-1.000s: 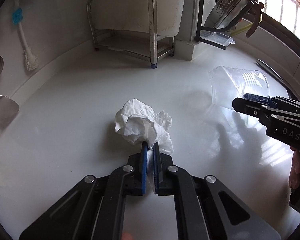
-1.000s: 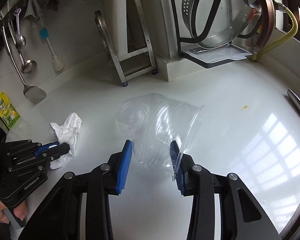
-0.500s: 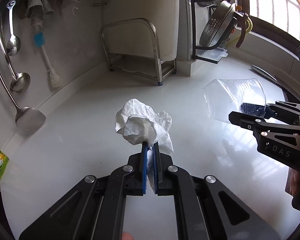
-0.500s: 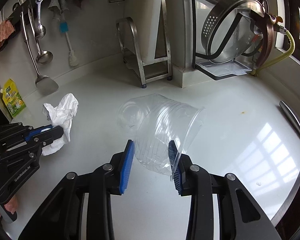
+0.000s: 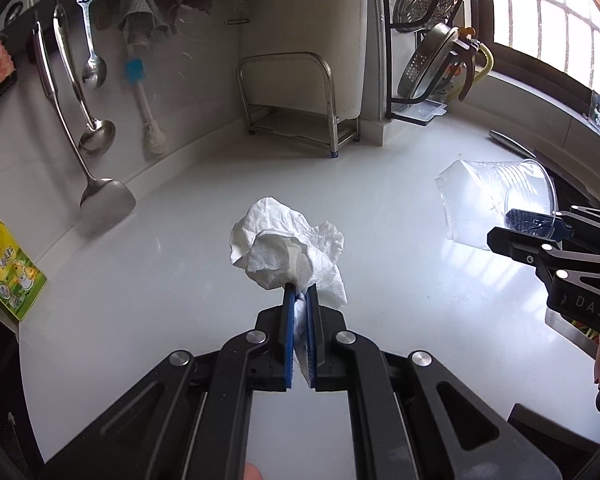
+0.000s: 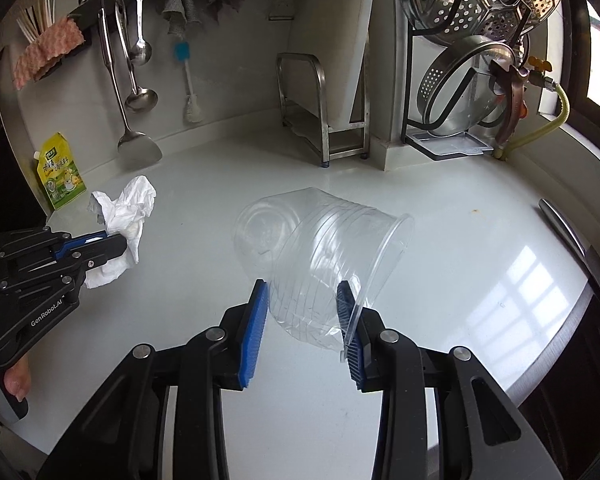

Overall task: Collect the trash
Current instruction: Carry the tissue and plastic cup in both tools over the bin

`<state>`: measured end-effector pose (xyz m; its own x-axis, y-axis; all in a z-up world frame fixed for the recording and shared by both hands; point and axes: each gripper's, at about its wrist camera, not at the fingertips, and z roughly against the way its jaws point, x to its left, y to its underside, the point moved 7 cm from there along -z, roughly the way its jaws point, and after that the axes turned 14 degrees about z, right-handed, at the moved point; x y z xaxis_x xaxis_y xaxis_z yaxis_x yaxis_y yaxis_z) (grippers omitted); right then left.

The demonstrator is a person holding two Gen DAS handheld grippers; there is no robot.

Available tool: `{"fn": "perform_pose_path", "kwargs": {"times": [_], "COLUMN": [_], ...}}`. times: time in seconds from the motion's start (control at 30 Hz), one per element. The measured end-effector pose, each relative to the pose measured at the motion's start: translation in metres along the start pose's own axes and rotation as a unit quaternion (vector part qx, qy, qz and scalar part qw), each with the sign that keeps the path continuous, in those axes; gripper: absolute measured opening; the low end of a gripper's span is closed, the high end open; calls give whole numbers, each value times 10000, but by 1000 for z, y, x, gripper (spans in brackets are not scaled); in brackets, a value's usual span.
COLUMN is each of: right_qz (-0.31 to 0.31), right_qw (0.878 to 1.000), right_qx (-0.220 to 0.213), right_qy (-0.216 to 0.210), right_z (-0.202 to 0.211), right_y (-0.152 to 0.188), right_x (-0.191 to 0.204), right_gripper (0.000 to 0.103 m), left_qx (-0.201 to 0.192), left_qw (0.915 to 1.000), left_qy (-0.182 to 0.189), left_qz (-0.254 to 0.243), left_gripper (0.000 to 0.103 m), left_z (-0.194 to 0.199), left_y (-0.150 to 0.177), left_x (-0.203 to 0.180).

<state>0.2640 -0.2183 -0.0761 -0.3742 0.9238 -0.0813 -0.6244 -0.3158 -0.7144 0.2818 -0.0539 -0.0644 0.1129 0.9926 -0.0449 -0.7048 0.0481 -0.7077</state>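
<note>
So I've got both bits of rubbish in hand at this point. My left tongs (image 5: 300, 300) are pinched nearly closed on the crumpled white paper tissue (image 5: 288, 246), blue pads squeezing a fold of it, and the wad looks to be held up off the glossy white worktop (image 5: 180, 280), out in front of the steel two-legged rack (image 5: 296, 100) at the back wall. My right tongs (image 6: 304, 312) are spread medium-wide around the clear ribbed plastic cup (image 6: 320, 248), which lies on its side in the grip, base pointing toward the rack and mouth toward me and to the right. The pads press the cup wall near the rim; it looks a bit squashed there, so I'd say it's properly held.

Progress-wise: picking up seems done for these two, and I'd guess what's left is carrying them to a bin and dropping them. No bin shows in either view, so I can't tell where that is. The yellow-green seasoning pouch (image 6: 60, 172) standing left of the rack, under the hanging ladles, might be trash or might be pantry stuff; can't tell.

Hard to make out: whether the cup's underside touches the worktop or is clear of it, since it's see-through and the surface is shiny. The worktop's right edge and whatever's below it are cut off dark.
</note>
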Motion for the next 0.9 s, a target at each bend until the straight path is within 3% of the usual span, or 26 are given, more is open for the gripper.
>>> {"fn": "perform_pose_path", "kwargs": {"times": [0.43,0.9], "right_qz": [137,92], "right_qw": [9999,9994], "right_qx": [-51,-297], "right_qy": [-36,-130], "right_z": [69,141], "right_y": [56,108], "right_x": [58,115], "right_gripper": [34,35], "left_qx": [-143,-97], "left_qw": [9998,9994], "left_qy": [138,310], "left_qz": [-49,-132], "left_gripper": [6,6], "left_z": [80,128], "left_y": [42,109], "left_x": [5,0]}}
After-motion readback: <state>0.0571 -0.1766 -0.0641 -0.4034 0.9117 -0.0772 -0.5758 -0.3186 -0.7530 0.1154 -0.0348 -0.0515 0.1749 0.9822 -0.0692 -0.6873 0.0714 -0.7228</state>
